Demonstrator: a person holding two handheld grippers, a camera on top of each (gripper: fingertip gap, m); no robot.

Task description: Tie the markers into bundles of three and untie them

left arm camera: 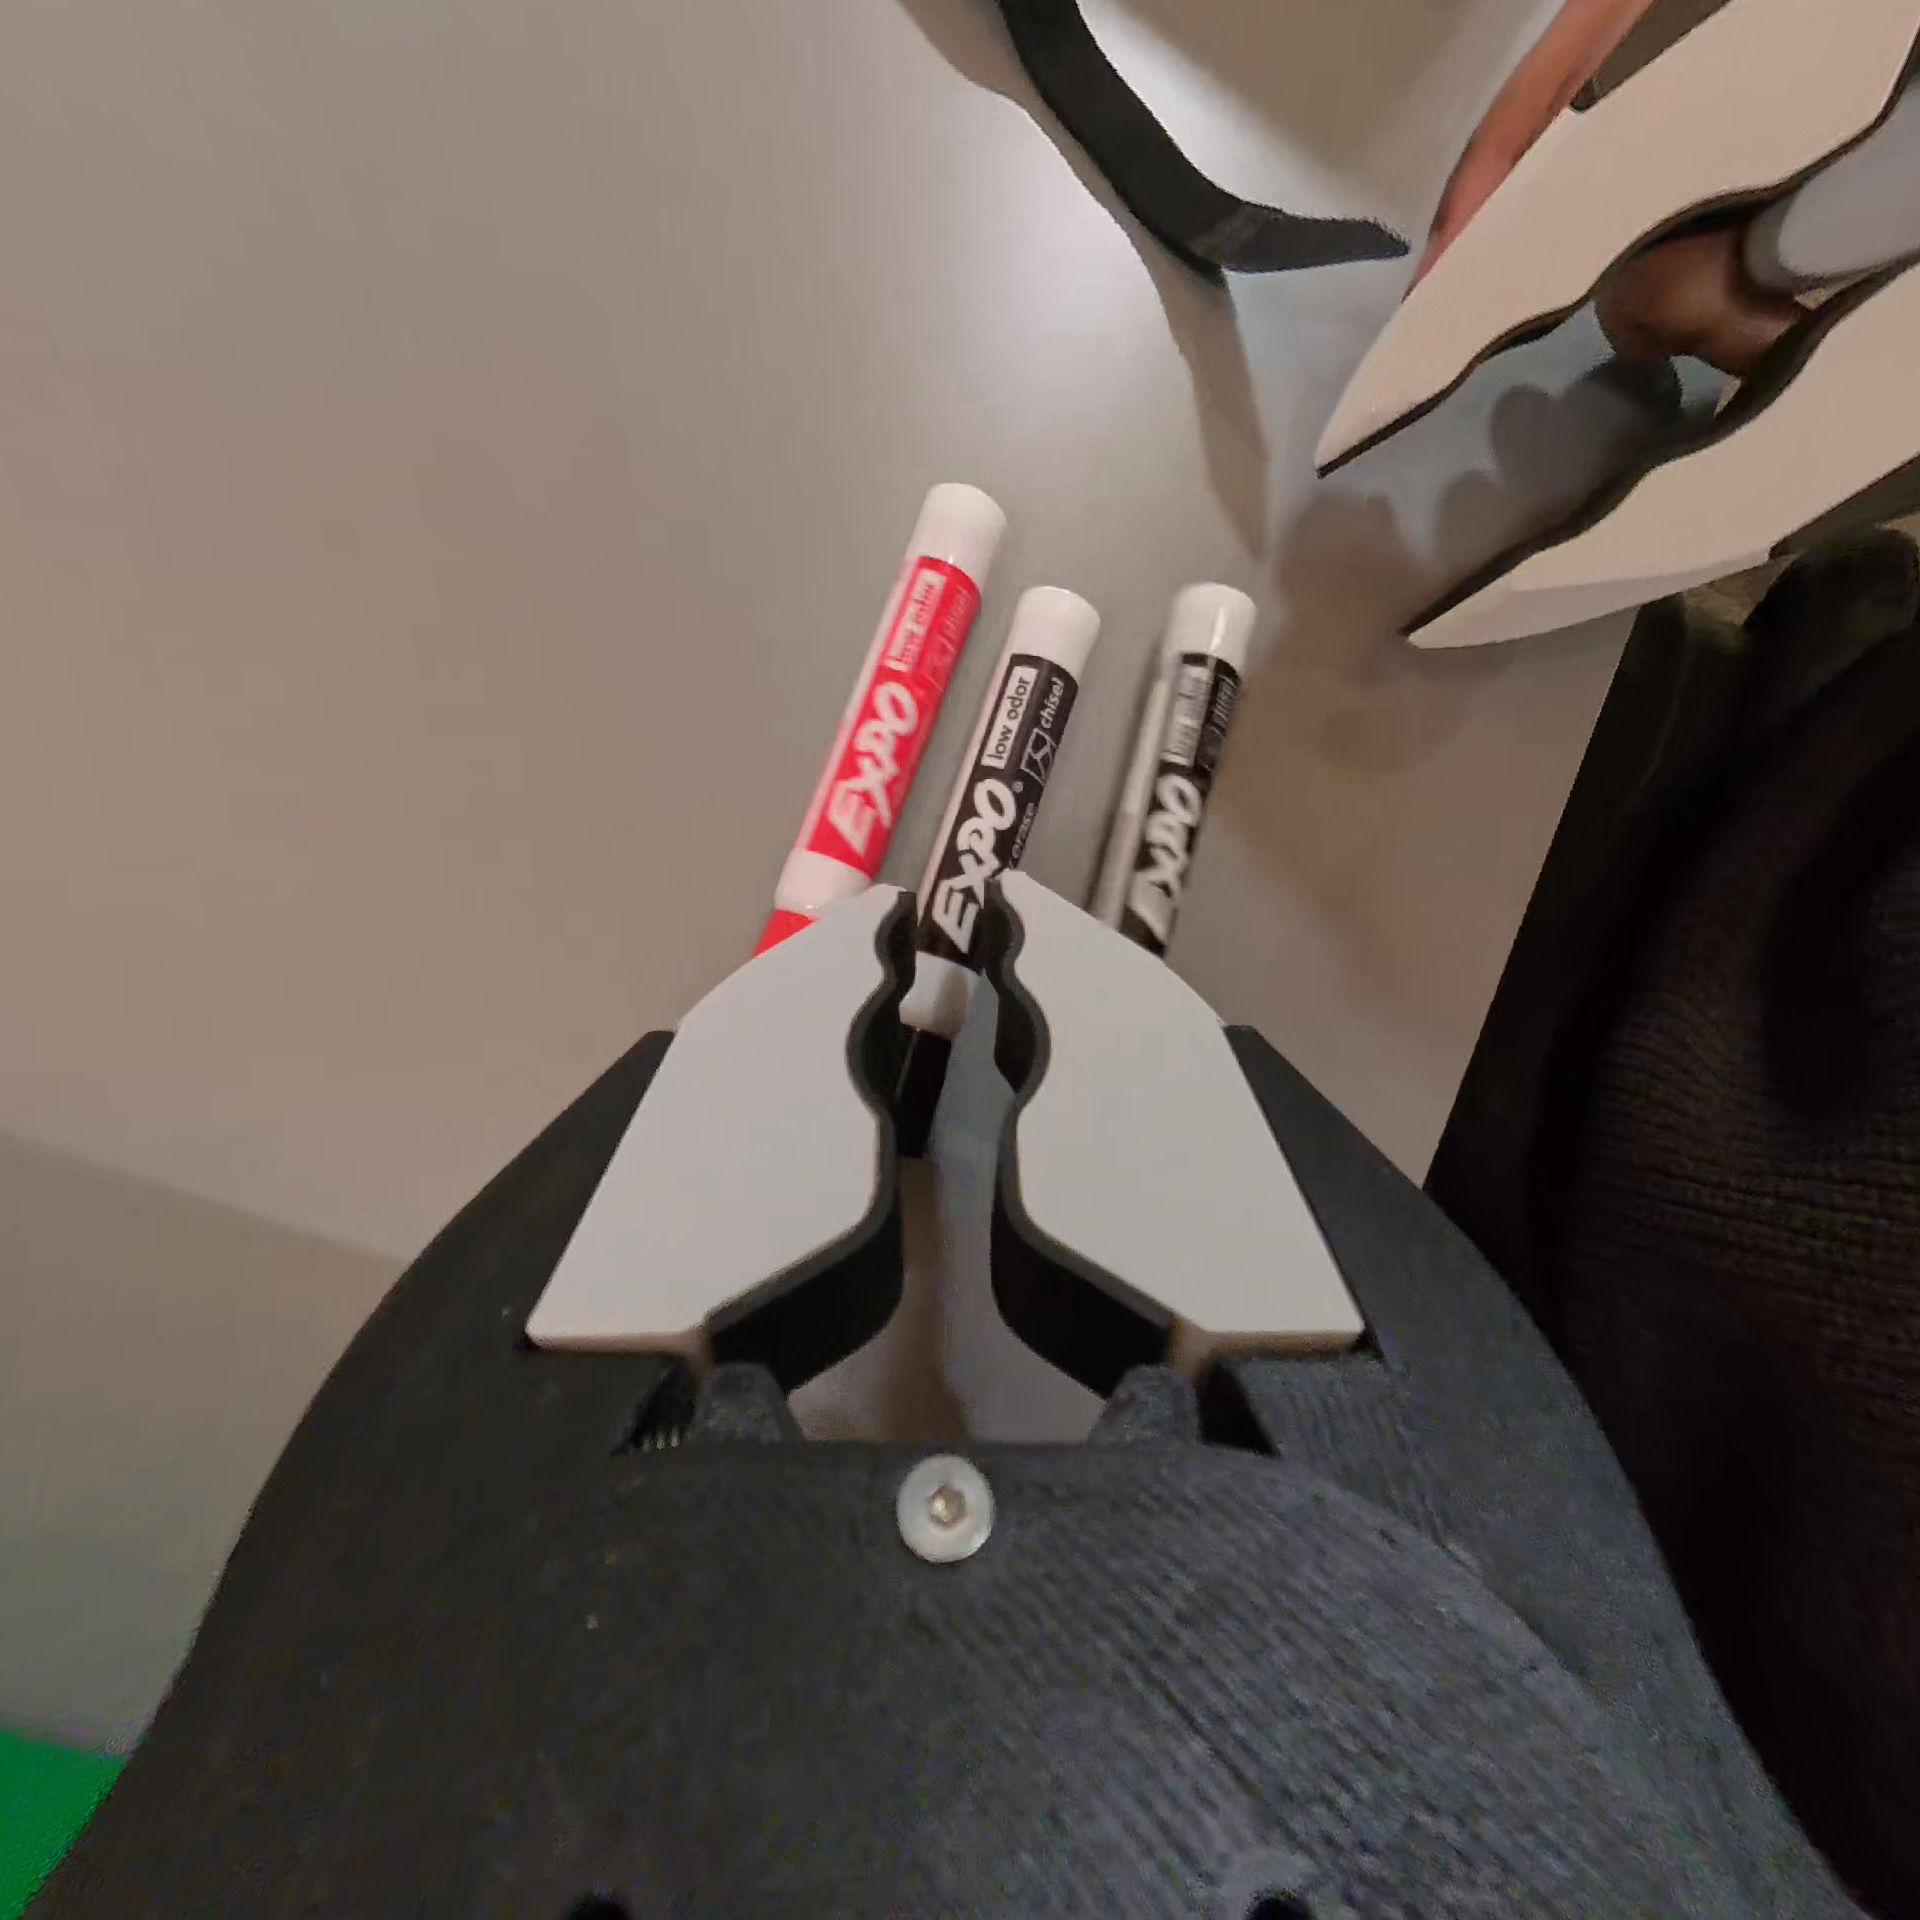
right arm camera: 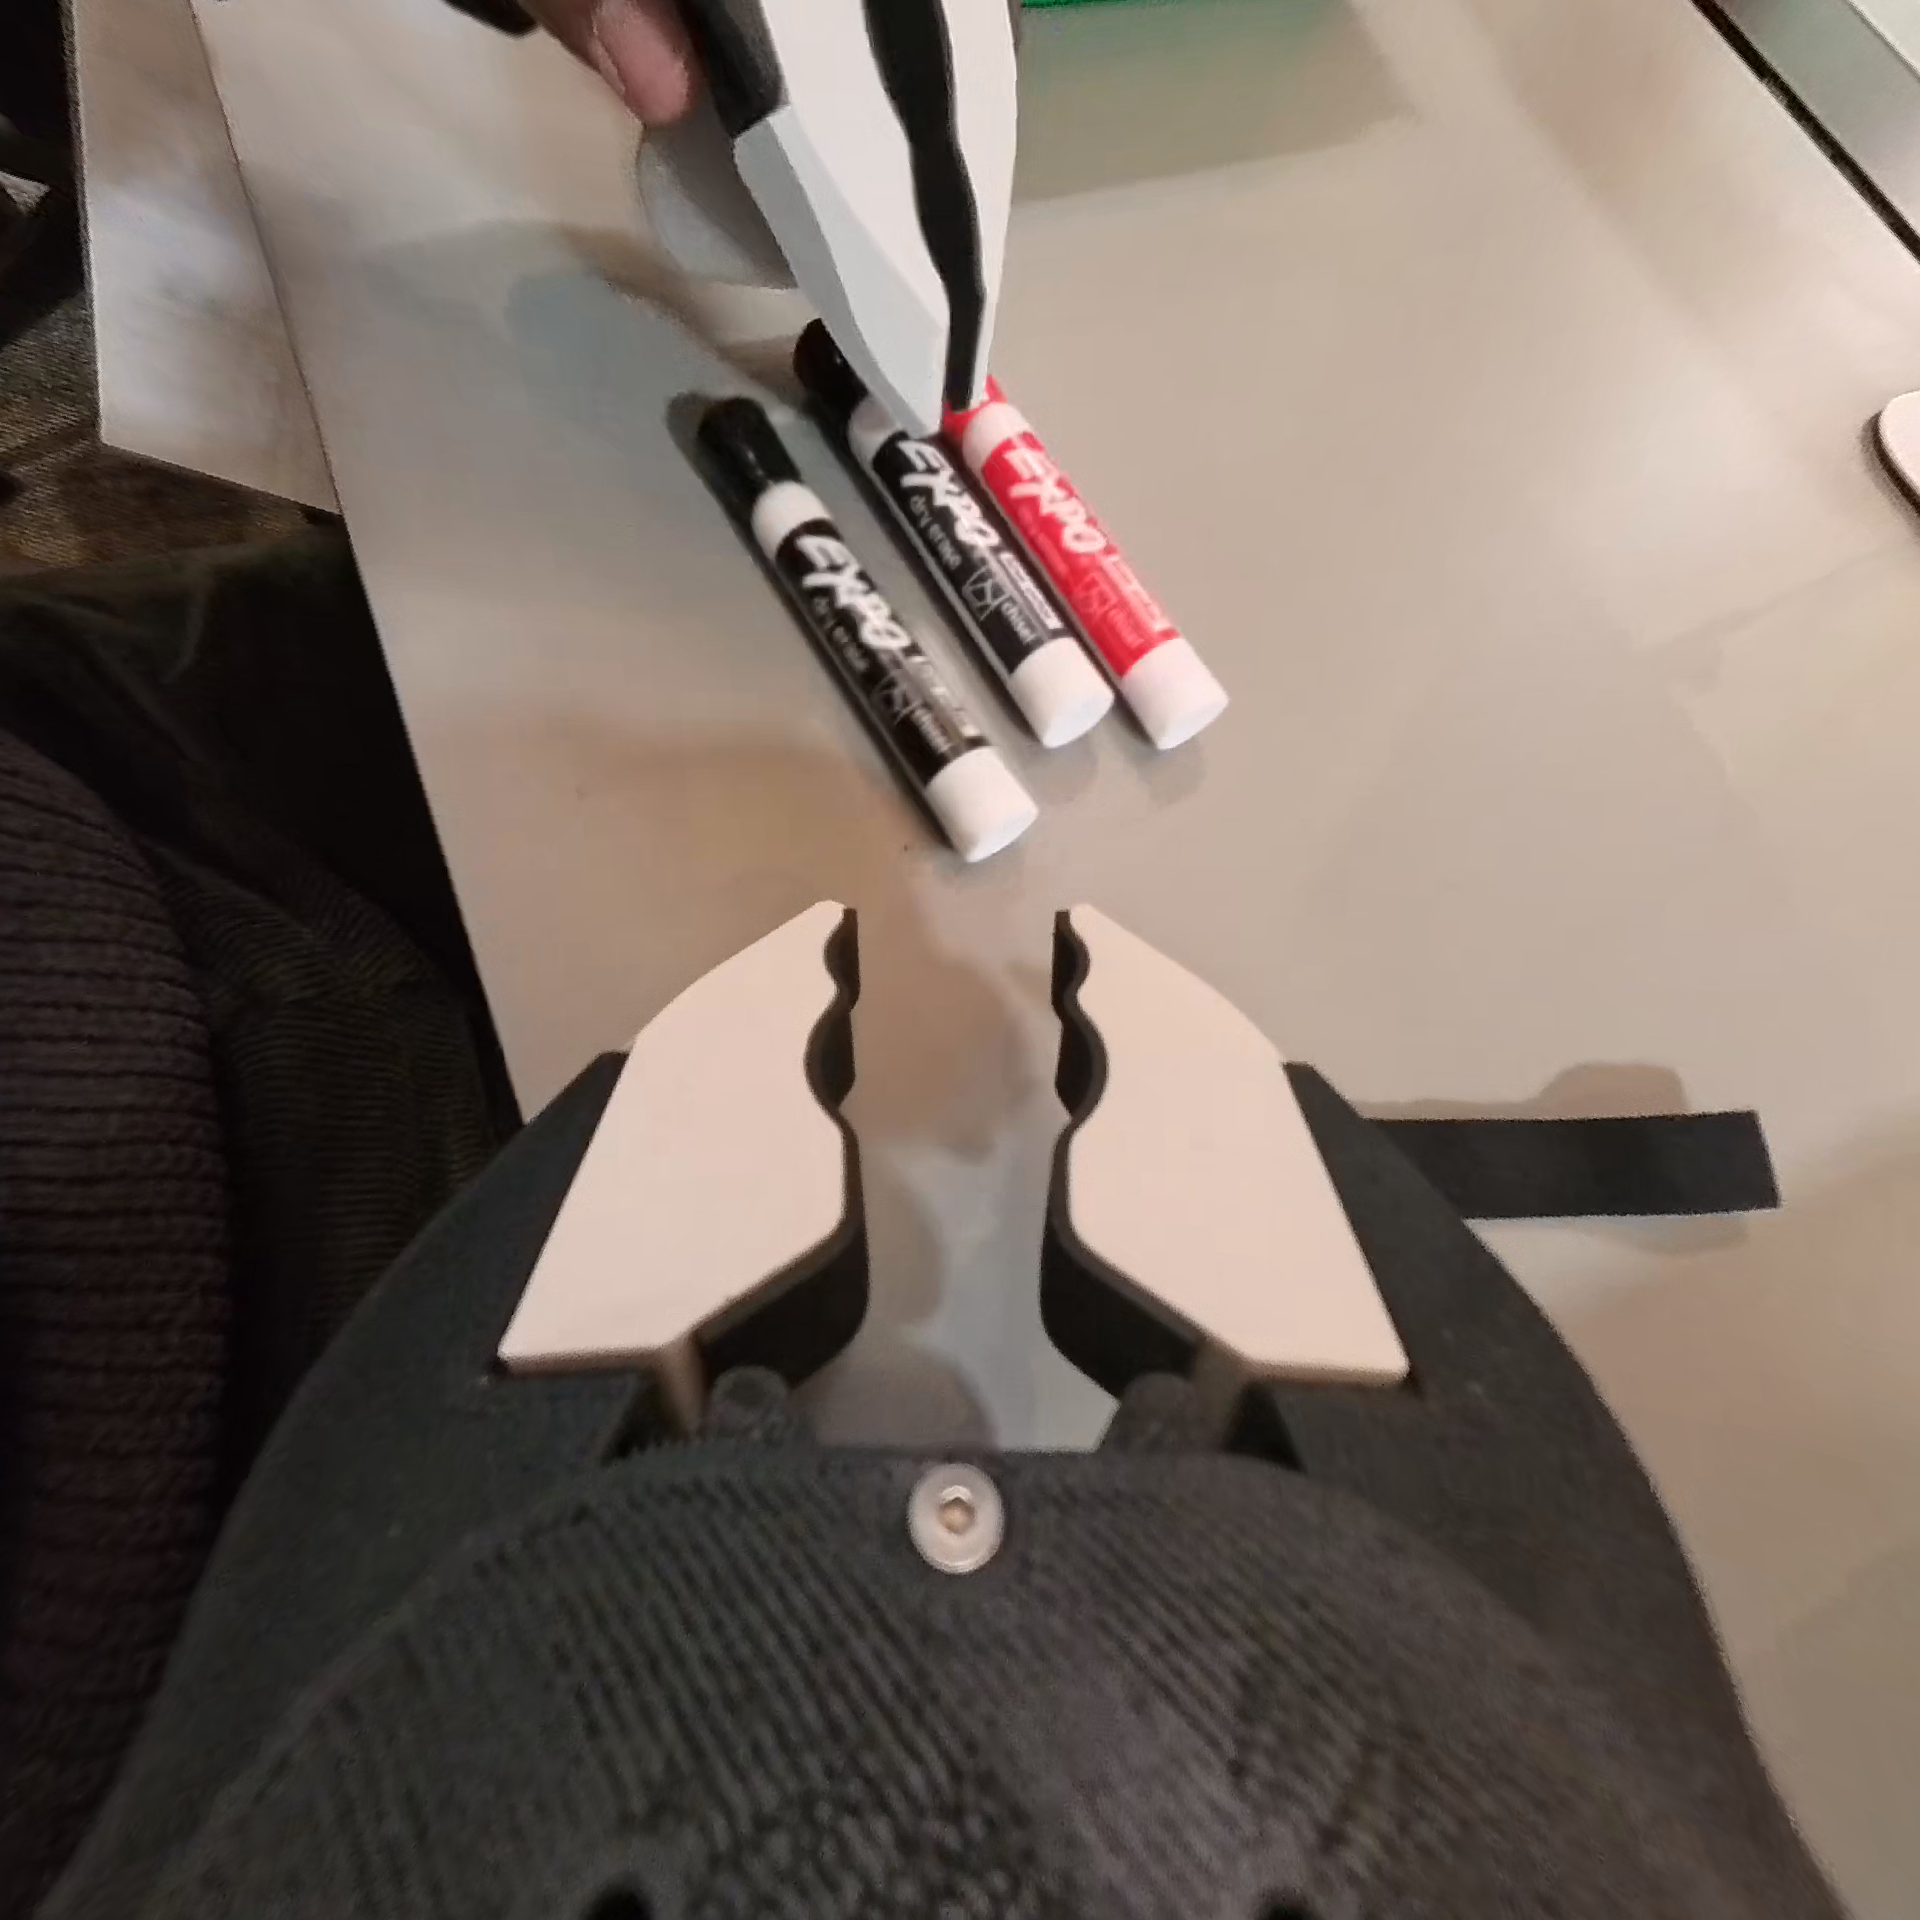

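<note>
Three dry-erase markers lie side by side on a pale table (right arm camera: 1455, 727): a red one (left arm camera: 894, 727) (right arm camera: 1091, 582), a middle black one (left arm camera: 1008, 769) (right arm camera: 977, 561) and an outer black one (left arm camera: 1184, 769) (right arm camera: 873, 623). My left gripper (left arm camera: 948, 935) is shut on the middle black marker near its cap end, with the marker still lying on the table. From the right wrist view the left gripper (right arm camera: 940, 400) comes down from above. My right gripper (right arm camera: 954, 935) is open and empty, just short of the markers' white ends. It also shows in the left wrist view (left arm camera: 1371, 551).
A black strap (right arm camera: 1590, 1158) lies on the table to the right of my right gripper. The table edge (right arm camera: 343, 623) runs along the left, with a dark knit sleeve (right arm camera: 156, 1039) beside it. A hand (right arm camera: 634, 52) holds the left gripper. A pale rounded object (right arm camera: 1896, 457) sits at the right edge. My right fingertips sit around 12 centimeters from my left ones. My right gripper is the nearer one to the black strap (right arm camera: 1590, 1158): about 12 centimeters, against 20 centimeters.
</note>
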